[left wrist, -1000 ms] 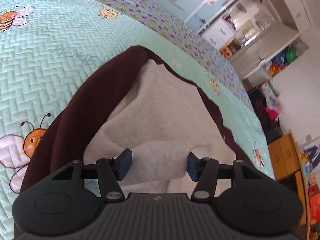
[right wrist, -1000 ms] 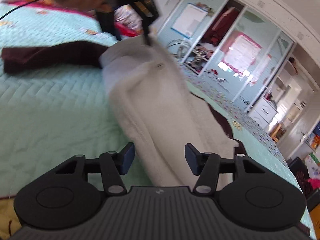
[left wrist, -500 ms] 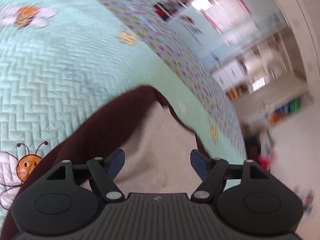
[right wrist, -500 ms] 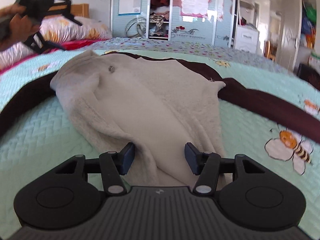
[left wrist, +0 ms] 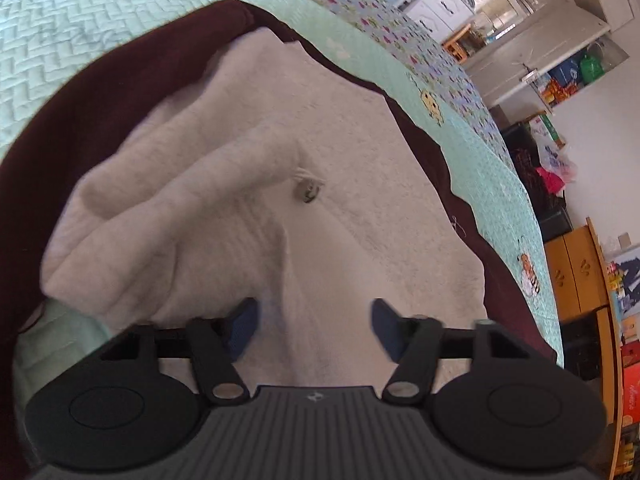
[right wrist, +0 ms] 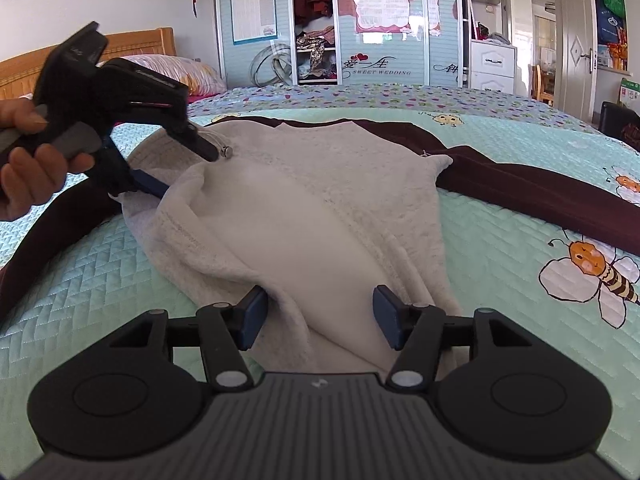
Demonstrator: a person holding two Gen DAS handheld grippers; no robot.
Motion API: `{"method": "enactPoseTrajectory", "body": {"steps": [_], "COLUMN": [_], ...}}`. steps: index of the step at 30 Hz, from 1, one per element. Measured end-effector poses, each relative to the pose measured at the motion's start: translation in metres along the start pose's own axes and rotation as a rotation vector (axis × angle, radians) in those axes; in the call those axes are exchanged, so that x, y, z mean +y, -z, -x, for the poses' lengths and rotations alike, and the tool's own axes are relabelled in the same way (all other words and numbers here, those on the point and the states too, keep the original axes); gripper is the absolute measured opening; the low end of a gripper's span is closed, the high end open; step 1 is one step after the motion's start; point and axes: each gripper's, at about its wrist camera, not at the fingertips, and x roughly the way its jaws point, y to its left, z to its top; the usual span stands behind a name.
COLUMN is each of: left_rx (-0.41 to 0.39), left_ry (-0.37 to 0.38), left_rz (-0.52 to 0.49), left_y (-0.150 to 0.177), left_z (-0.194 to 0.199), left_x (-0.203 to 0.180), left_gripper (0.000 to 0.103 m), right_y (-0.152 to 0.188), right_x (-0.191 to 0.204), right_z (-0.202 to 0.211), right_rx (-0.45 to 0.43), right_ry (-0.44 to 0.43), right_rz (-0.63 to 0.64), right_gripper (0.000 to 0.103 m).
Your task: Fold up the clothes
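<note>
The cream fleece garment with dark maroon outer side (right wrist: 304, 216) lies mid-fold on the mint quilted bedspread (right wrist: 500, 248). The left gripper (left wrist: 312, 326), jaws closing with fleece between them, works the far-left corner; the right gripper (right wrist: 320, 314) is opening slowly, fleece between its pads, unpinched. Next: a firm corner grip. Right of the garment the bedspread lies free.

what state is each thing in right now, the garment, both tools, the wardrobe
garment: lying on the bed, fleece lining up, partly folded, sleeves spread
left tool: closing, fleece between its pads, not yet pinched
right tool: opening, pads either side of the garment's near end
quilt: spread flat under the garment
wardrobe: middle section open, clothes showing
</note>
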Motion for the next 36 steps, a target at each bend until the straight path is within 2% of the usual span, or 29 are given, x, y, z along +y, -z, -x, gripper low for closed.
{"method": "enactPoseTrajectory", "body": {"steps": [2,3,4,7,9,14,16,20,23,25,26,27,30,32,34,36], "left_rx": [0.004,0.003,-0.032,-0.127,-0.157,-0.148,-0.15,-0.178,-0.172,-0.164,-0.165,-0.165,-0.162,-0.191,-0.229,-0.224], "left_ry": [-0.023,-0.033,-0.038,-0.048,-0.041,-0.041,-0.013,0.023,-0.007,-0.022,-0.039,-0.058,-0.105,-0.116,-0.127,-0.168], "left_rz": [0.003,0.004,0.011,0.025,0.037,0.04,0.082,0.093,0.081,0.087,0.09,0.096,0.128,0.143,0.131,0.125], "left_y": [0.004,0.006,0.012,0.028,0.037,0.043,0.042,0.04,0.042,0.047,0.05,0.054,0.069,0.085,0.11,0.139], "left_z": [0.0,0.001,0.011,0.048,0.068,0.082,0.085,0.092,0.093,0.094,0.094,0.095,0.101,0.118,0.143,0.161], "left_x": [-0.002,-0.004,-0.005,-0.006,-0.004,0.0,0.005,-0.001,-0.006,-0.001,0.002,0.006,0.019,0.024,0.024,0.026], "left_gripper": [0.004,0.004,0.004,0.003,0.003,0.003,0.003,0.003,0.003,0.003,0.003,0.003,0.003,0.003,0.003,0.003], "right_y": [0.0,0.0,0.001,0.012,0.024,0.046,0.051,0.057,0.058,0.055,0.051,0.049,0.04,0.03,0.02,0.015], "right_x": [0.002,0.005,0.011,0.036,0.051,0.078,0.084,0.092,0.096,0.097,0.096,0.095,0.092,0.086,0.083,0.082], "right_z": [0.002,0.005,0.009,0.027,0.036,0.04,0.036,0.033,0.03,0.029,0.029,0.029,0.037,0.05,0.073,0.095], "right_rx": [-0.01,-0.019,-0.031,-0.07,-0.087,-0.112,-0.109,-0.127,-0.153,-0.157,-0.146,-0.137,-0.119,-0.12,-0.151,-0.169], "right_ry": [0.003,0.007,0.014,0.038,0.07,0.147,0.164,0.176,0.196,0.204,0.193,0.186,0.128,0.087,0.043,-0.008], "right_rz": [0.014,0.038,0.083,0.287,0.414,0.658,0.728,0.807,0.85,0.853,0.836,0.825,0.761,0.711,0.701,0.715], "right_gripper": [0.061,0.061,0.061,0.061,0.061,0.061,0.061,0.061,0.061,0.058,0.04,0.007,0.007,0.006,0.006,0.006]}}
